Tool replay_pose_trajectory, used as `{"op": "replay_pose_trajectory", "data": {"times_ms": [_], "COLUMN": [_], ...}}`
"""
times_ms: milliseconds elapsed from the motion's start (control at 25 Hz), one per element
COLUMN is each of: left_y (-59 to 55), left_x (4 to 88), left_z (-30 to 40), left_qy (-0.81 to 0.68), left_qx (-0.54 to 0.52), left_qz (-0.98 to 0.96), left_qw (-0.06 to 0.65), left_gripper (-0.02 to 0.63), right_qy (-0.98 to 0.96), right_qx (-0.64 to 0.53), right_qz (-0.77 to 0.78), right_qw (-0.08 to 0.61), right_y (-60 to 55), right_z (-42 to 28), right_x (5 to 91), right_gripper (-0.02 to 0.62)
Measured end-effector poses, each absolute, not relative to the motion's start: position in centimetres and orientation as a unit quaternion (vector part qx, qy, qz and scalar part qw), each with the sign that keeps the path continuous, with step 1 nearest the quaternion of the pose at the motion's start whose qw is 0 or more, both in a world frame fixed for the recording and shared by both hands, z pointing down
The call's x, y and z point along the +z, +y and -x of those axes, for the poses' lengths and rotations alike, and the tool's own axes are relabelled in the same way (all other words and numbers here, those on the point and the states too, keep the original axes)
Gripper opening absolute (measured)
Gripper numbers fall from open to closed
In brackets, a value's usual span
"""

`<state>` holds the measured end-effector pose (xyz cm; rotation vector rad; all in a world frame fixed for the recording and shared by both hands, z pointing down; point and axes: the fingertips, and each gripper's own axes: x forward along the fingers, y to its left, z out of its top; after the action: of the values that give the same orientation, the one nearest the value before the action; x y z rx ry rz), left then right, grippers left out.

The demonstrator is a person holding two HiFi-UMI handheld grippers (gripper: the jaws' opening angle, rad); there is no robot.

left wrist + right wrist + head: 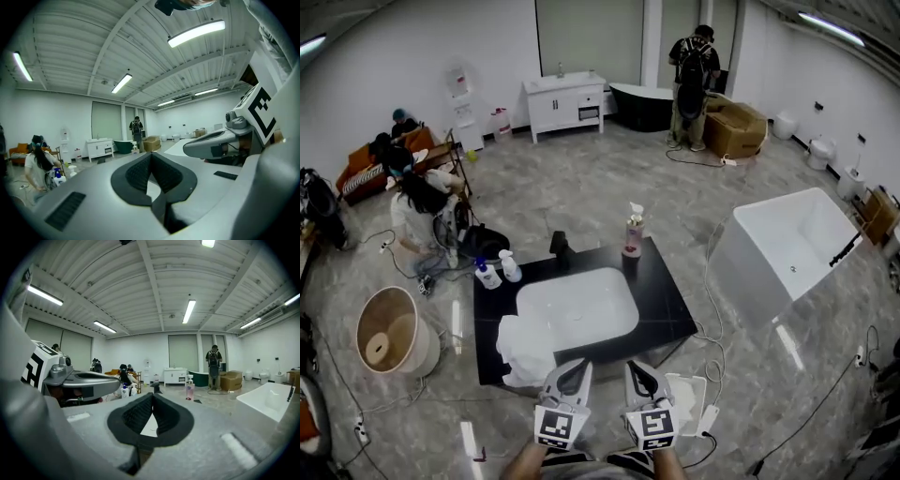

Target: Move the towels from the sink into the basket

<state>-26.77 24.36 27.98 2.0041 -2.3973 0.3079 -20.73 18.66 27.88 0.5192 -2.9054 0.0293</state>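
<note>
In the head view a white sink basin (pixel 577 309) is set in a black table (pixel 670 305). A bundle of white towels (pixel 523 349) lies on the table's front left corner, beside the basin, and hangs over the edge. A round wicker basket (pixel 394 330) stands on the floor to the left of the table. My left gripper (pixel 572 370) and right gripper (pixel 639 372) are side by side at the table's front edge, just right of the towels, both shut and holding nothing. The left gripper (pixel 151 154) and right gripper (pixel 152 395) each show pads meeting at the tips.
A pump bottle (pixel 634 230), a black faucet (pixel 561 246) and two spray bottles (pixel 487 274) stand along the table's far side. A white bathtub (pixel 792 248) sits to the right. People crouch at the left (pixel 417 216); a person (pixel 692 84) stands at the back. Cables cross the floor.
</note>
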Motion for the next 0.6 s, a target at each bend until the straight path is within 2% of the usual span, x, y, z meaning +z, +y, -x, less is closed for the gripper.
{"op": "replay_pose_trajectory", "data": {"times_ms": [320,600], "left_y": [31.8,36.8], "left_x": [30.2,32.7], "left_z": [37.4,43.9], "left_qy": [-0.799,-0.825], "left_qx": [0.106,0.103], "left_qz": [-0.592,-0.553], "left_qw": [0.022,0.050], "left_gripper": [0.008,0.009], "right_qy": [-0.988,-0.990], "right_qx": [0.016,0.014], "right_qz": [-0.107,-0.052], "right_qw": [0.110,0.134], "right_y": [25.6,30.3], "right_z": [32.2,39.6], "right_x": [30.4,33.1], "right_gripper": [0.000,0.000]}}
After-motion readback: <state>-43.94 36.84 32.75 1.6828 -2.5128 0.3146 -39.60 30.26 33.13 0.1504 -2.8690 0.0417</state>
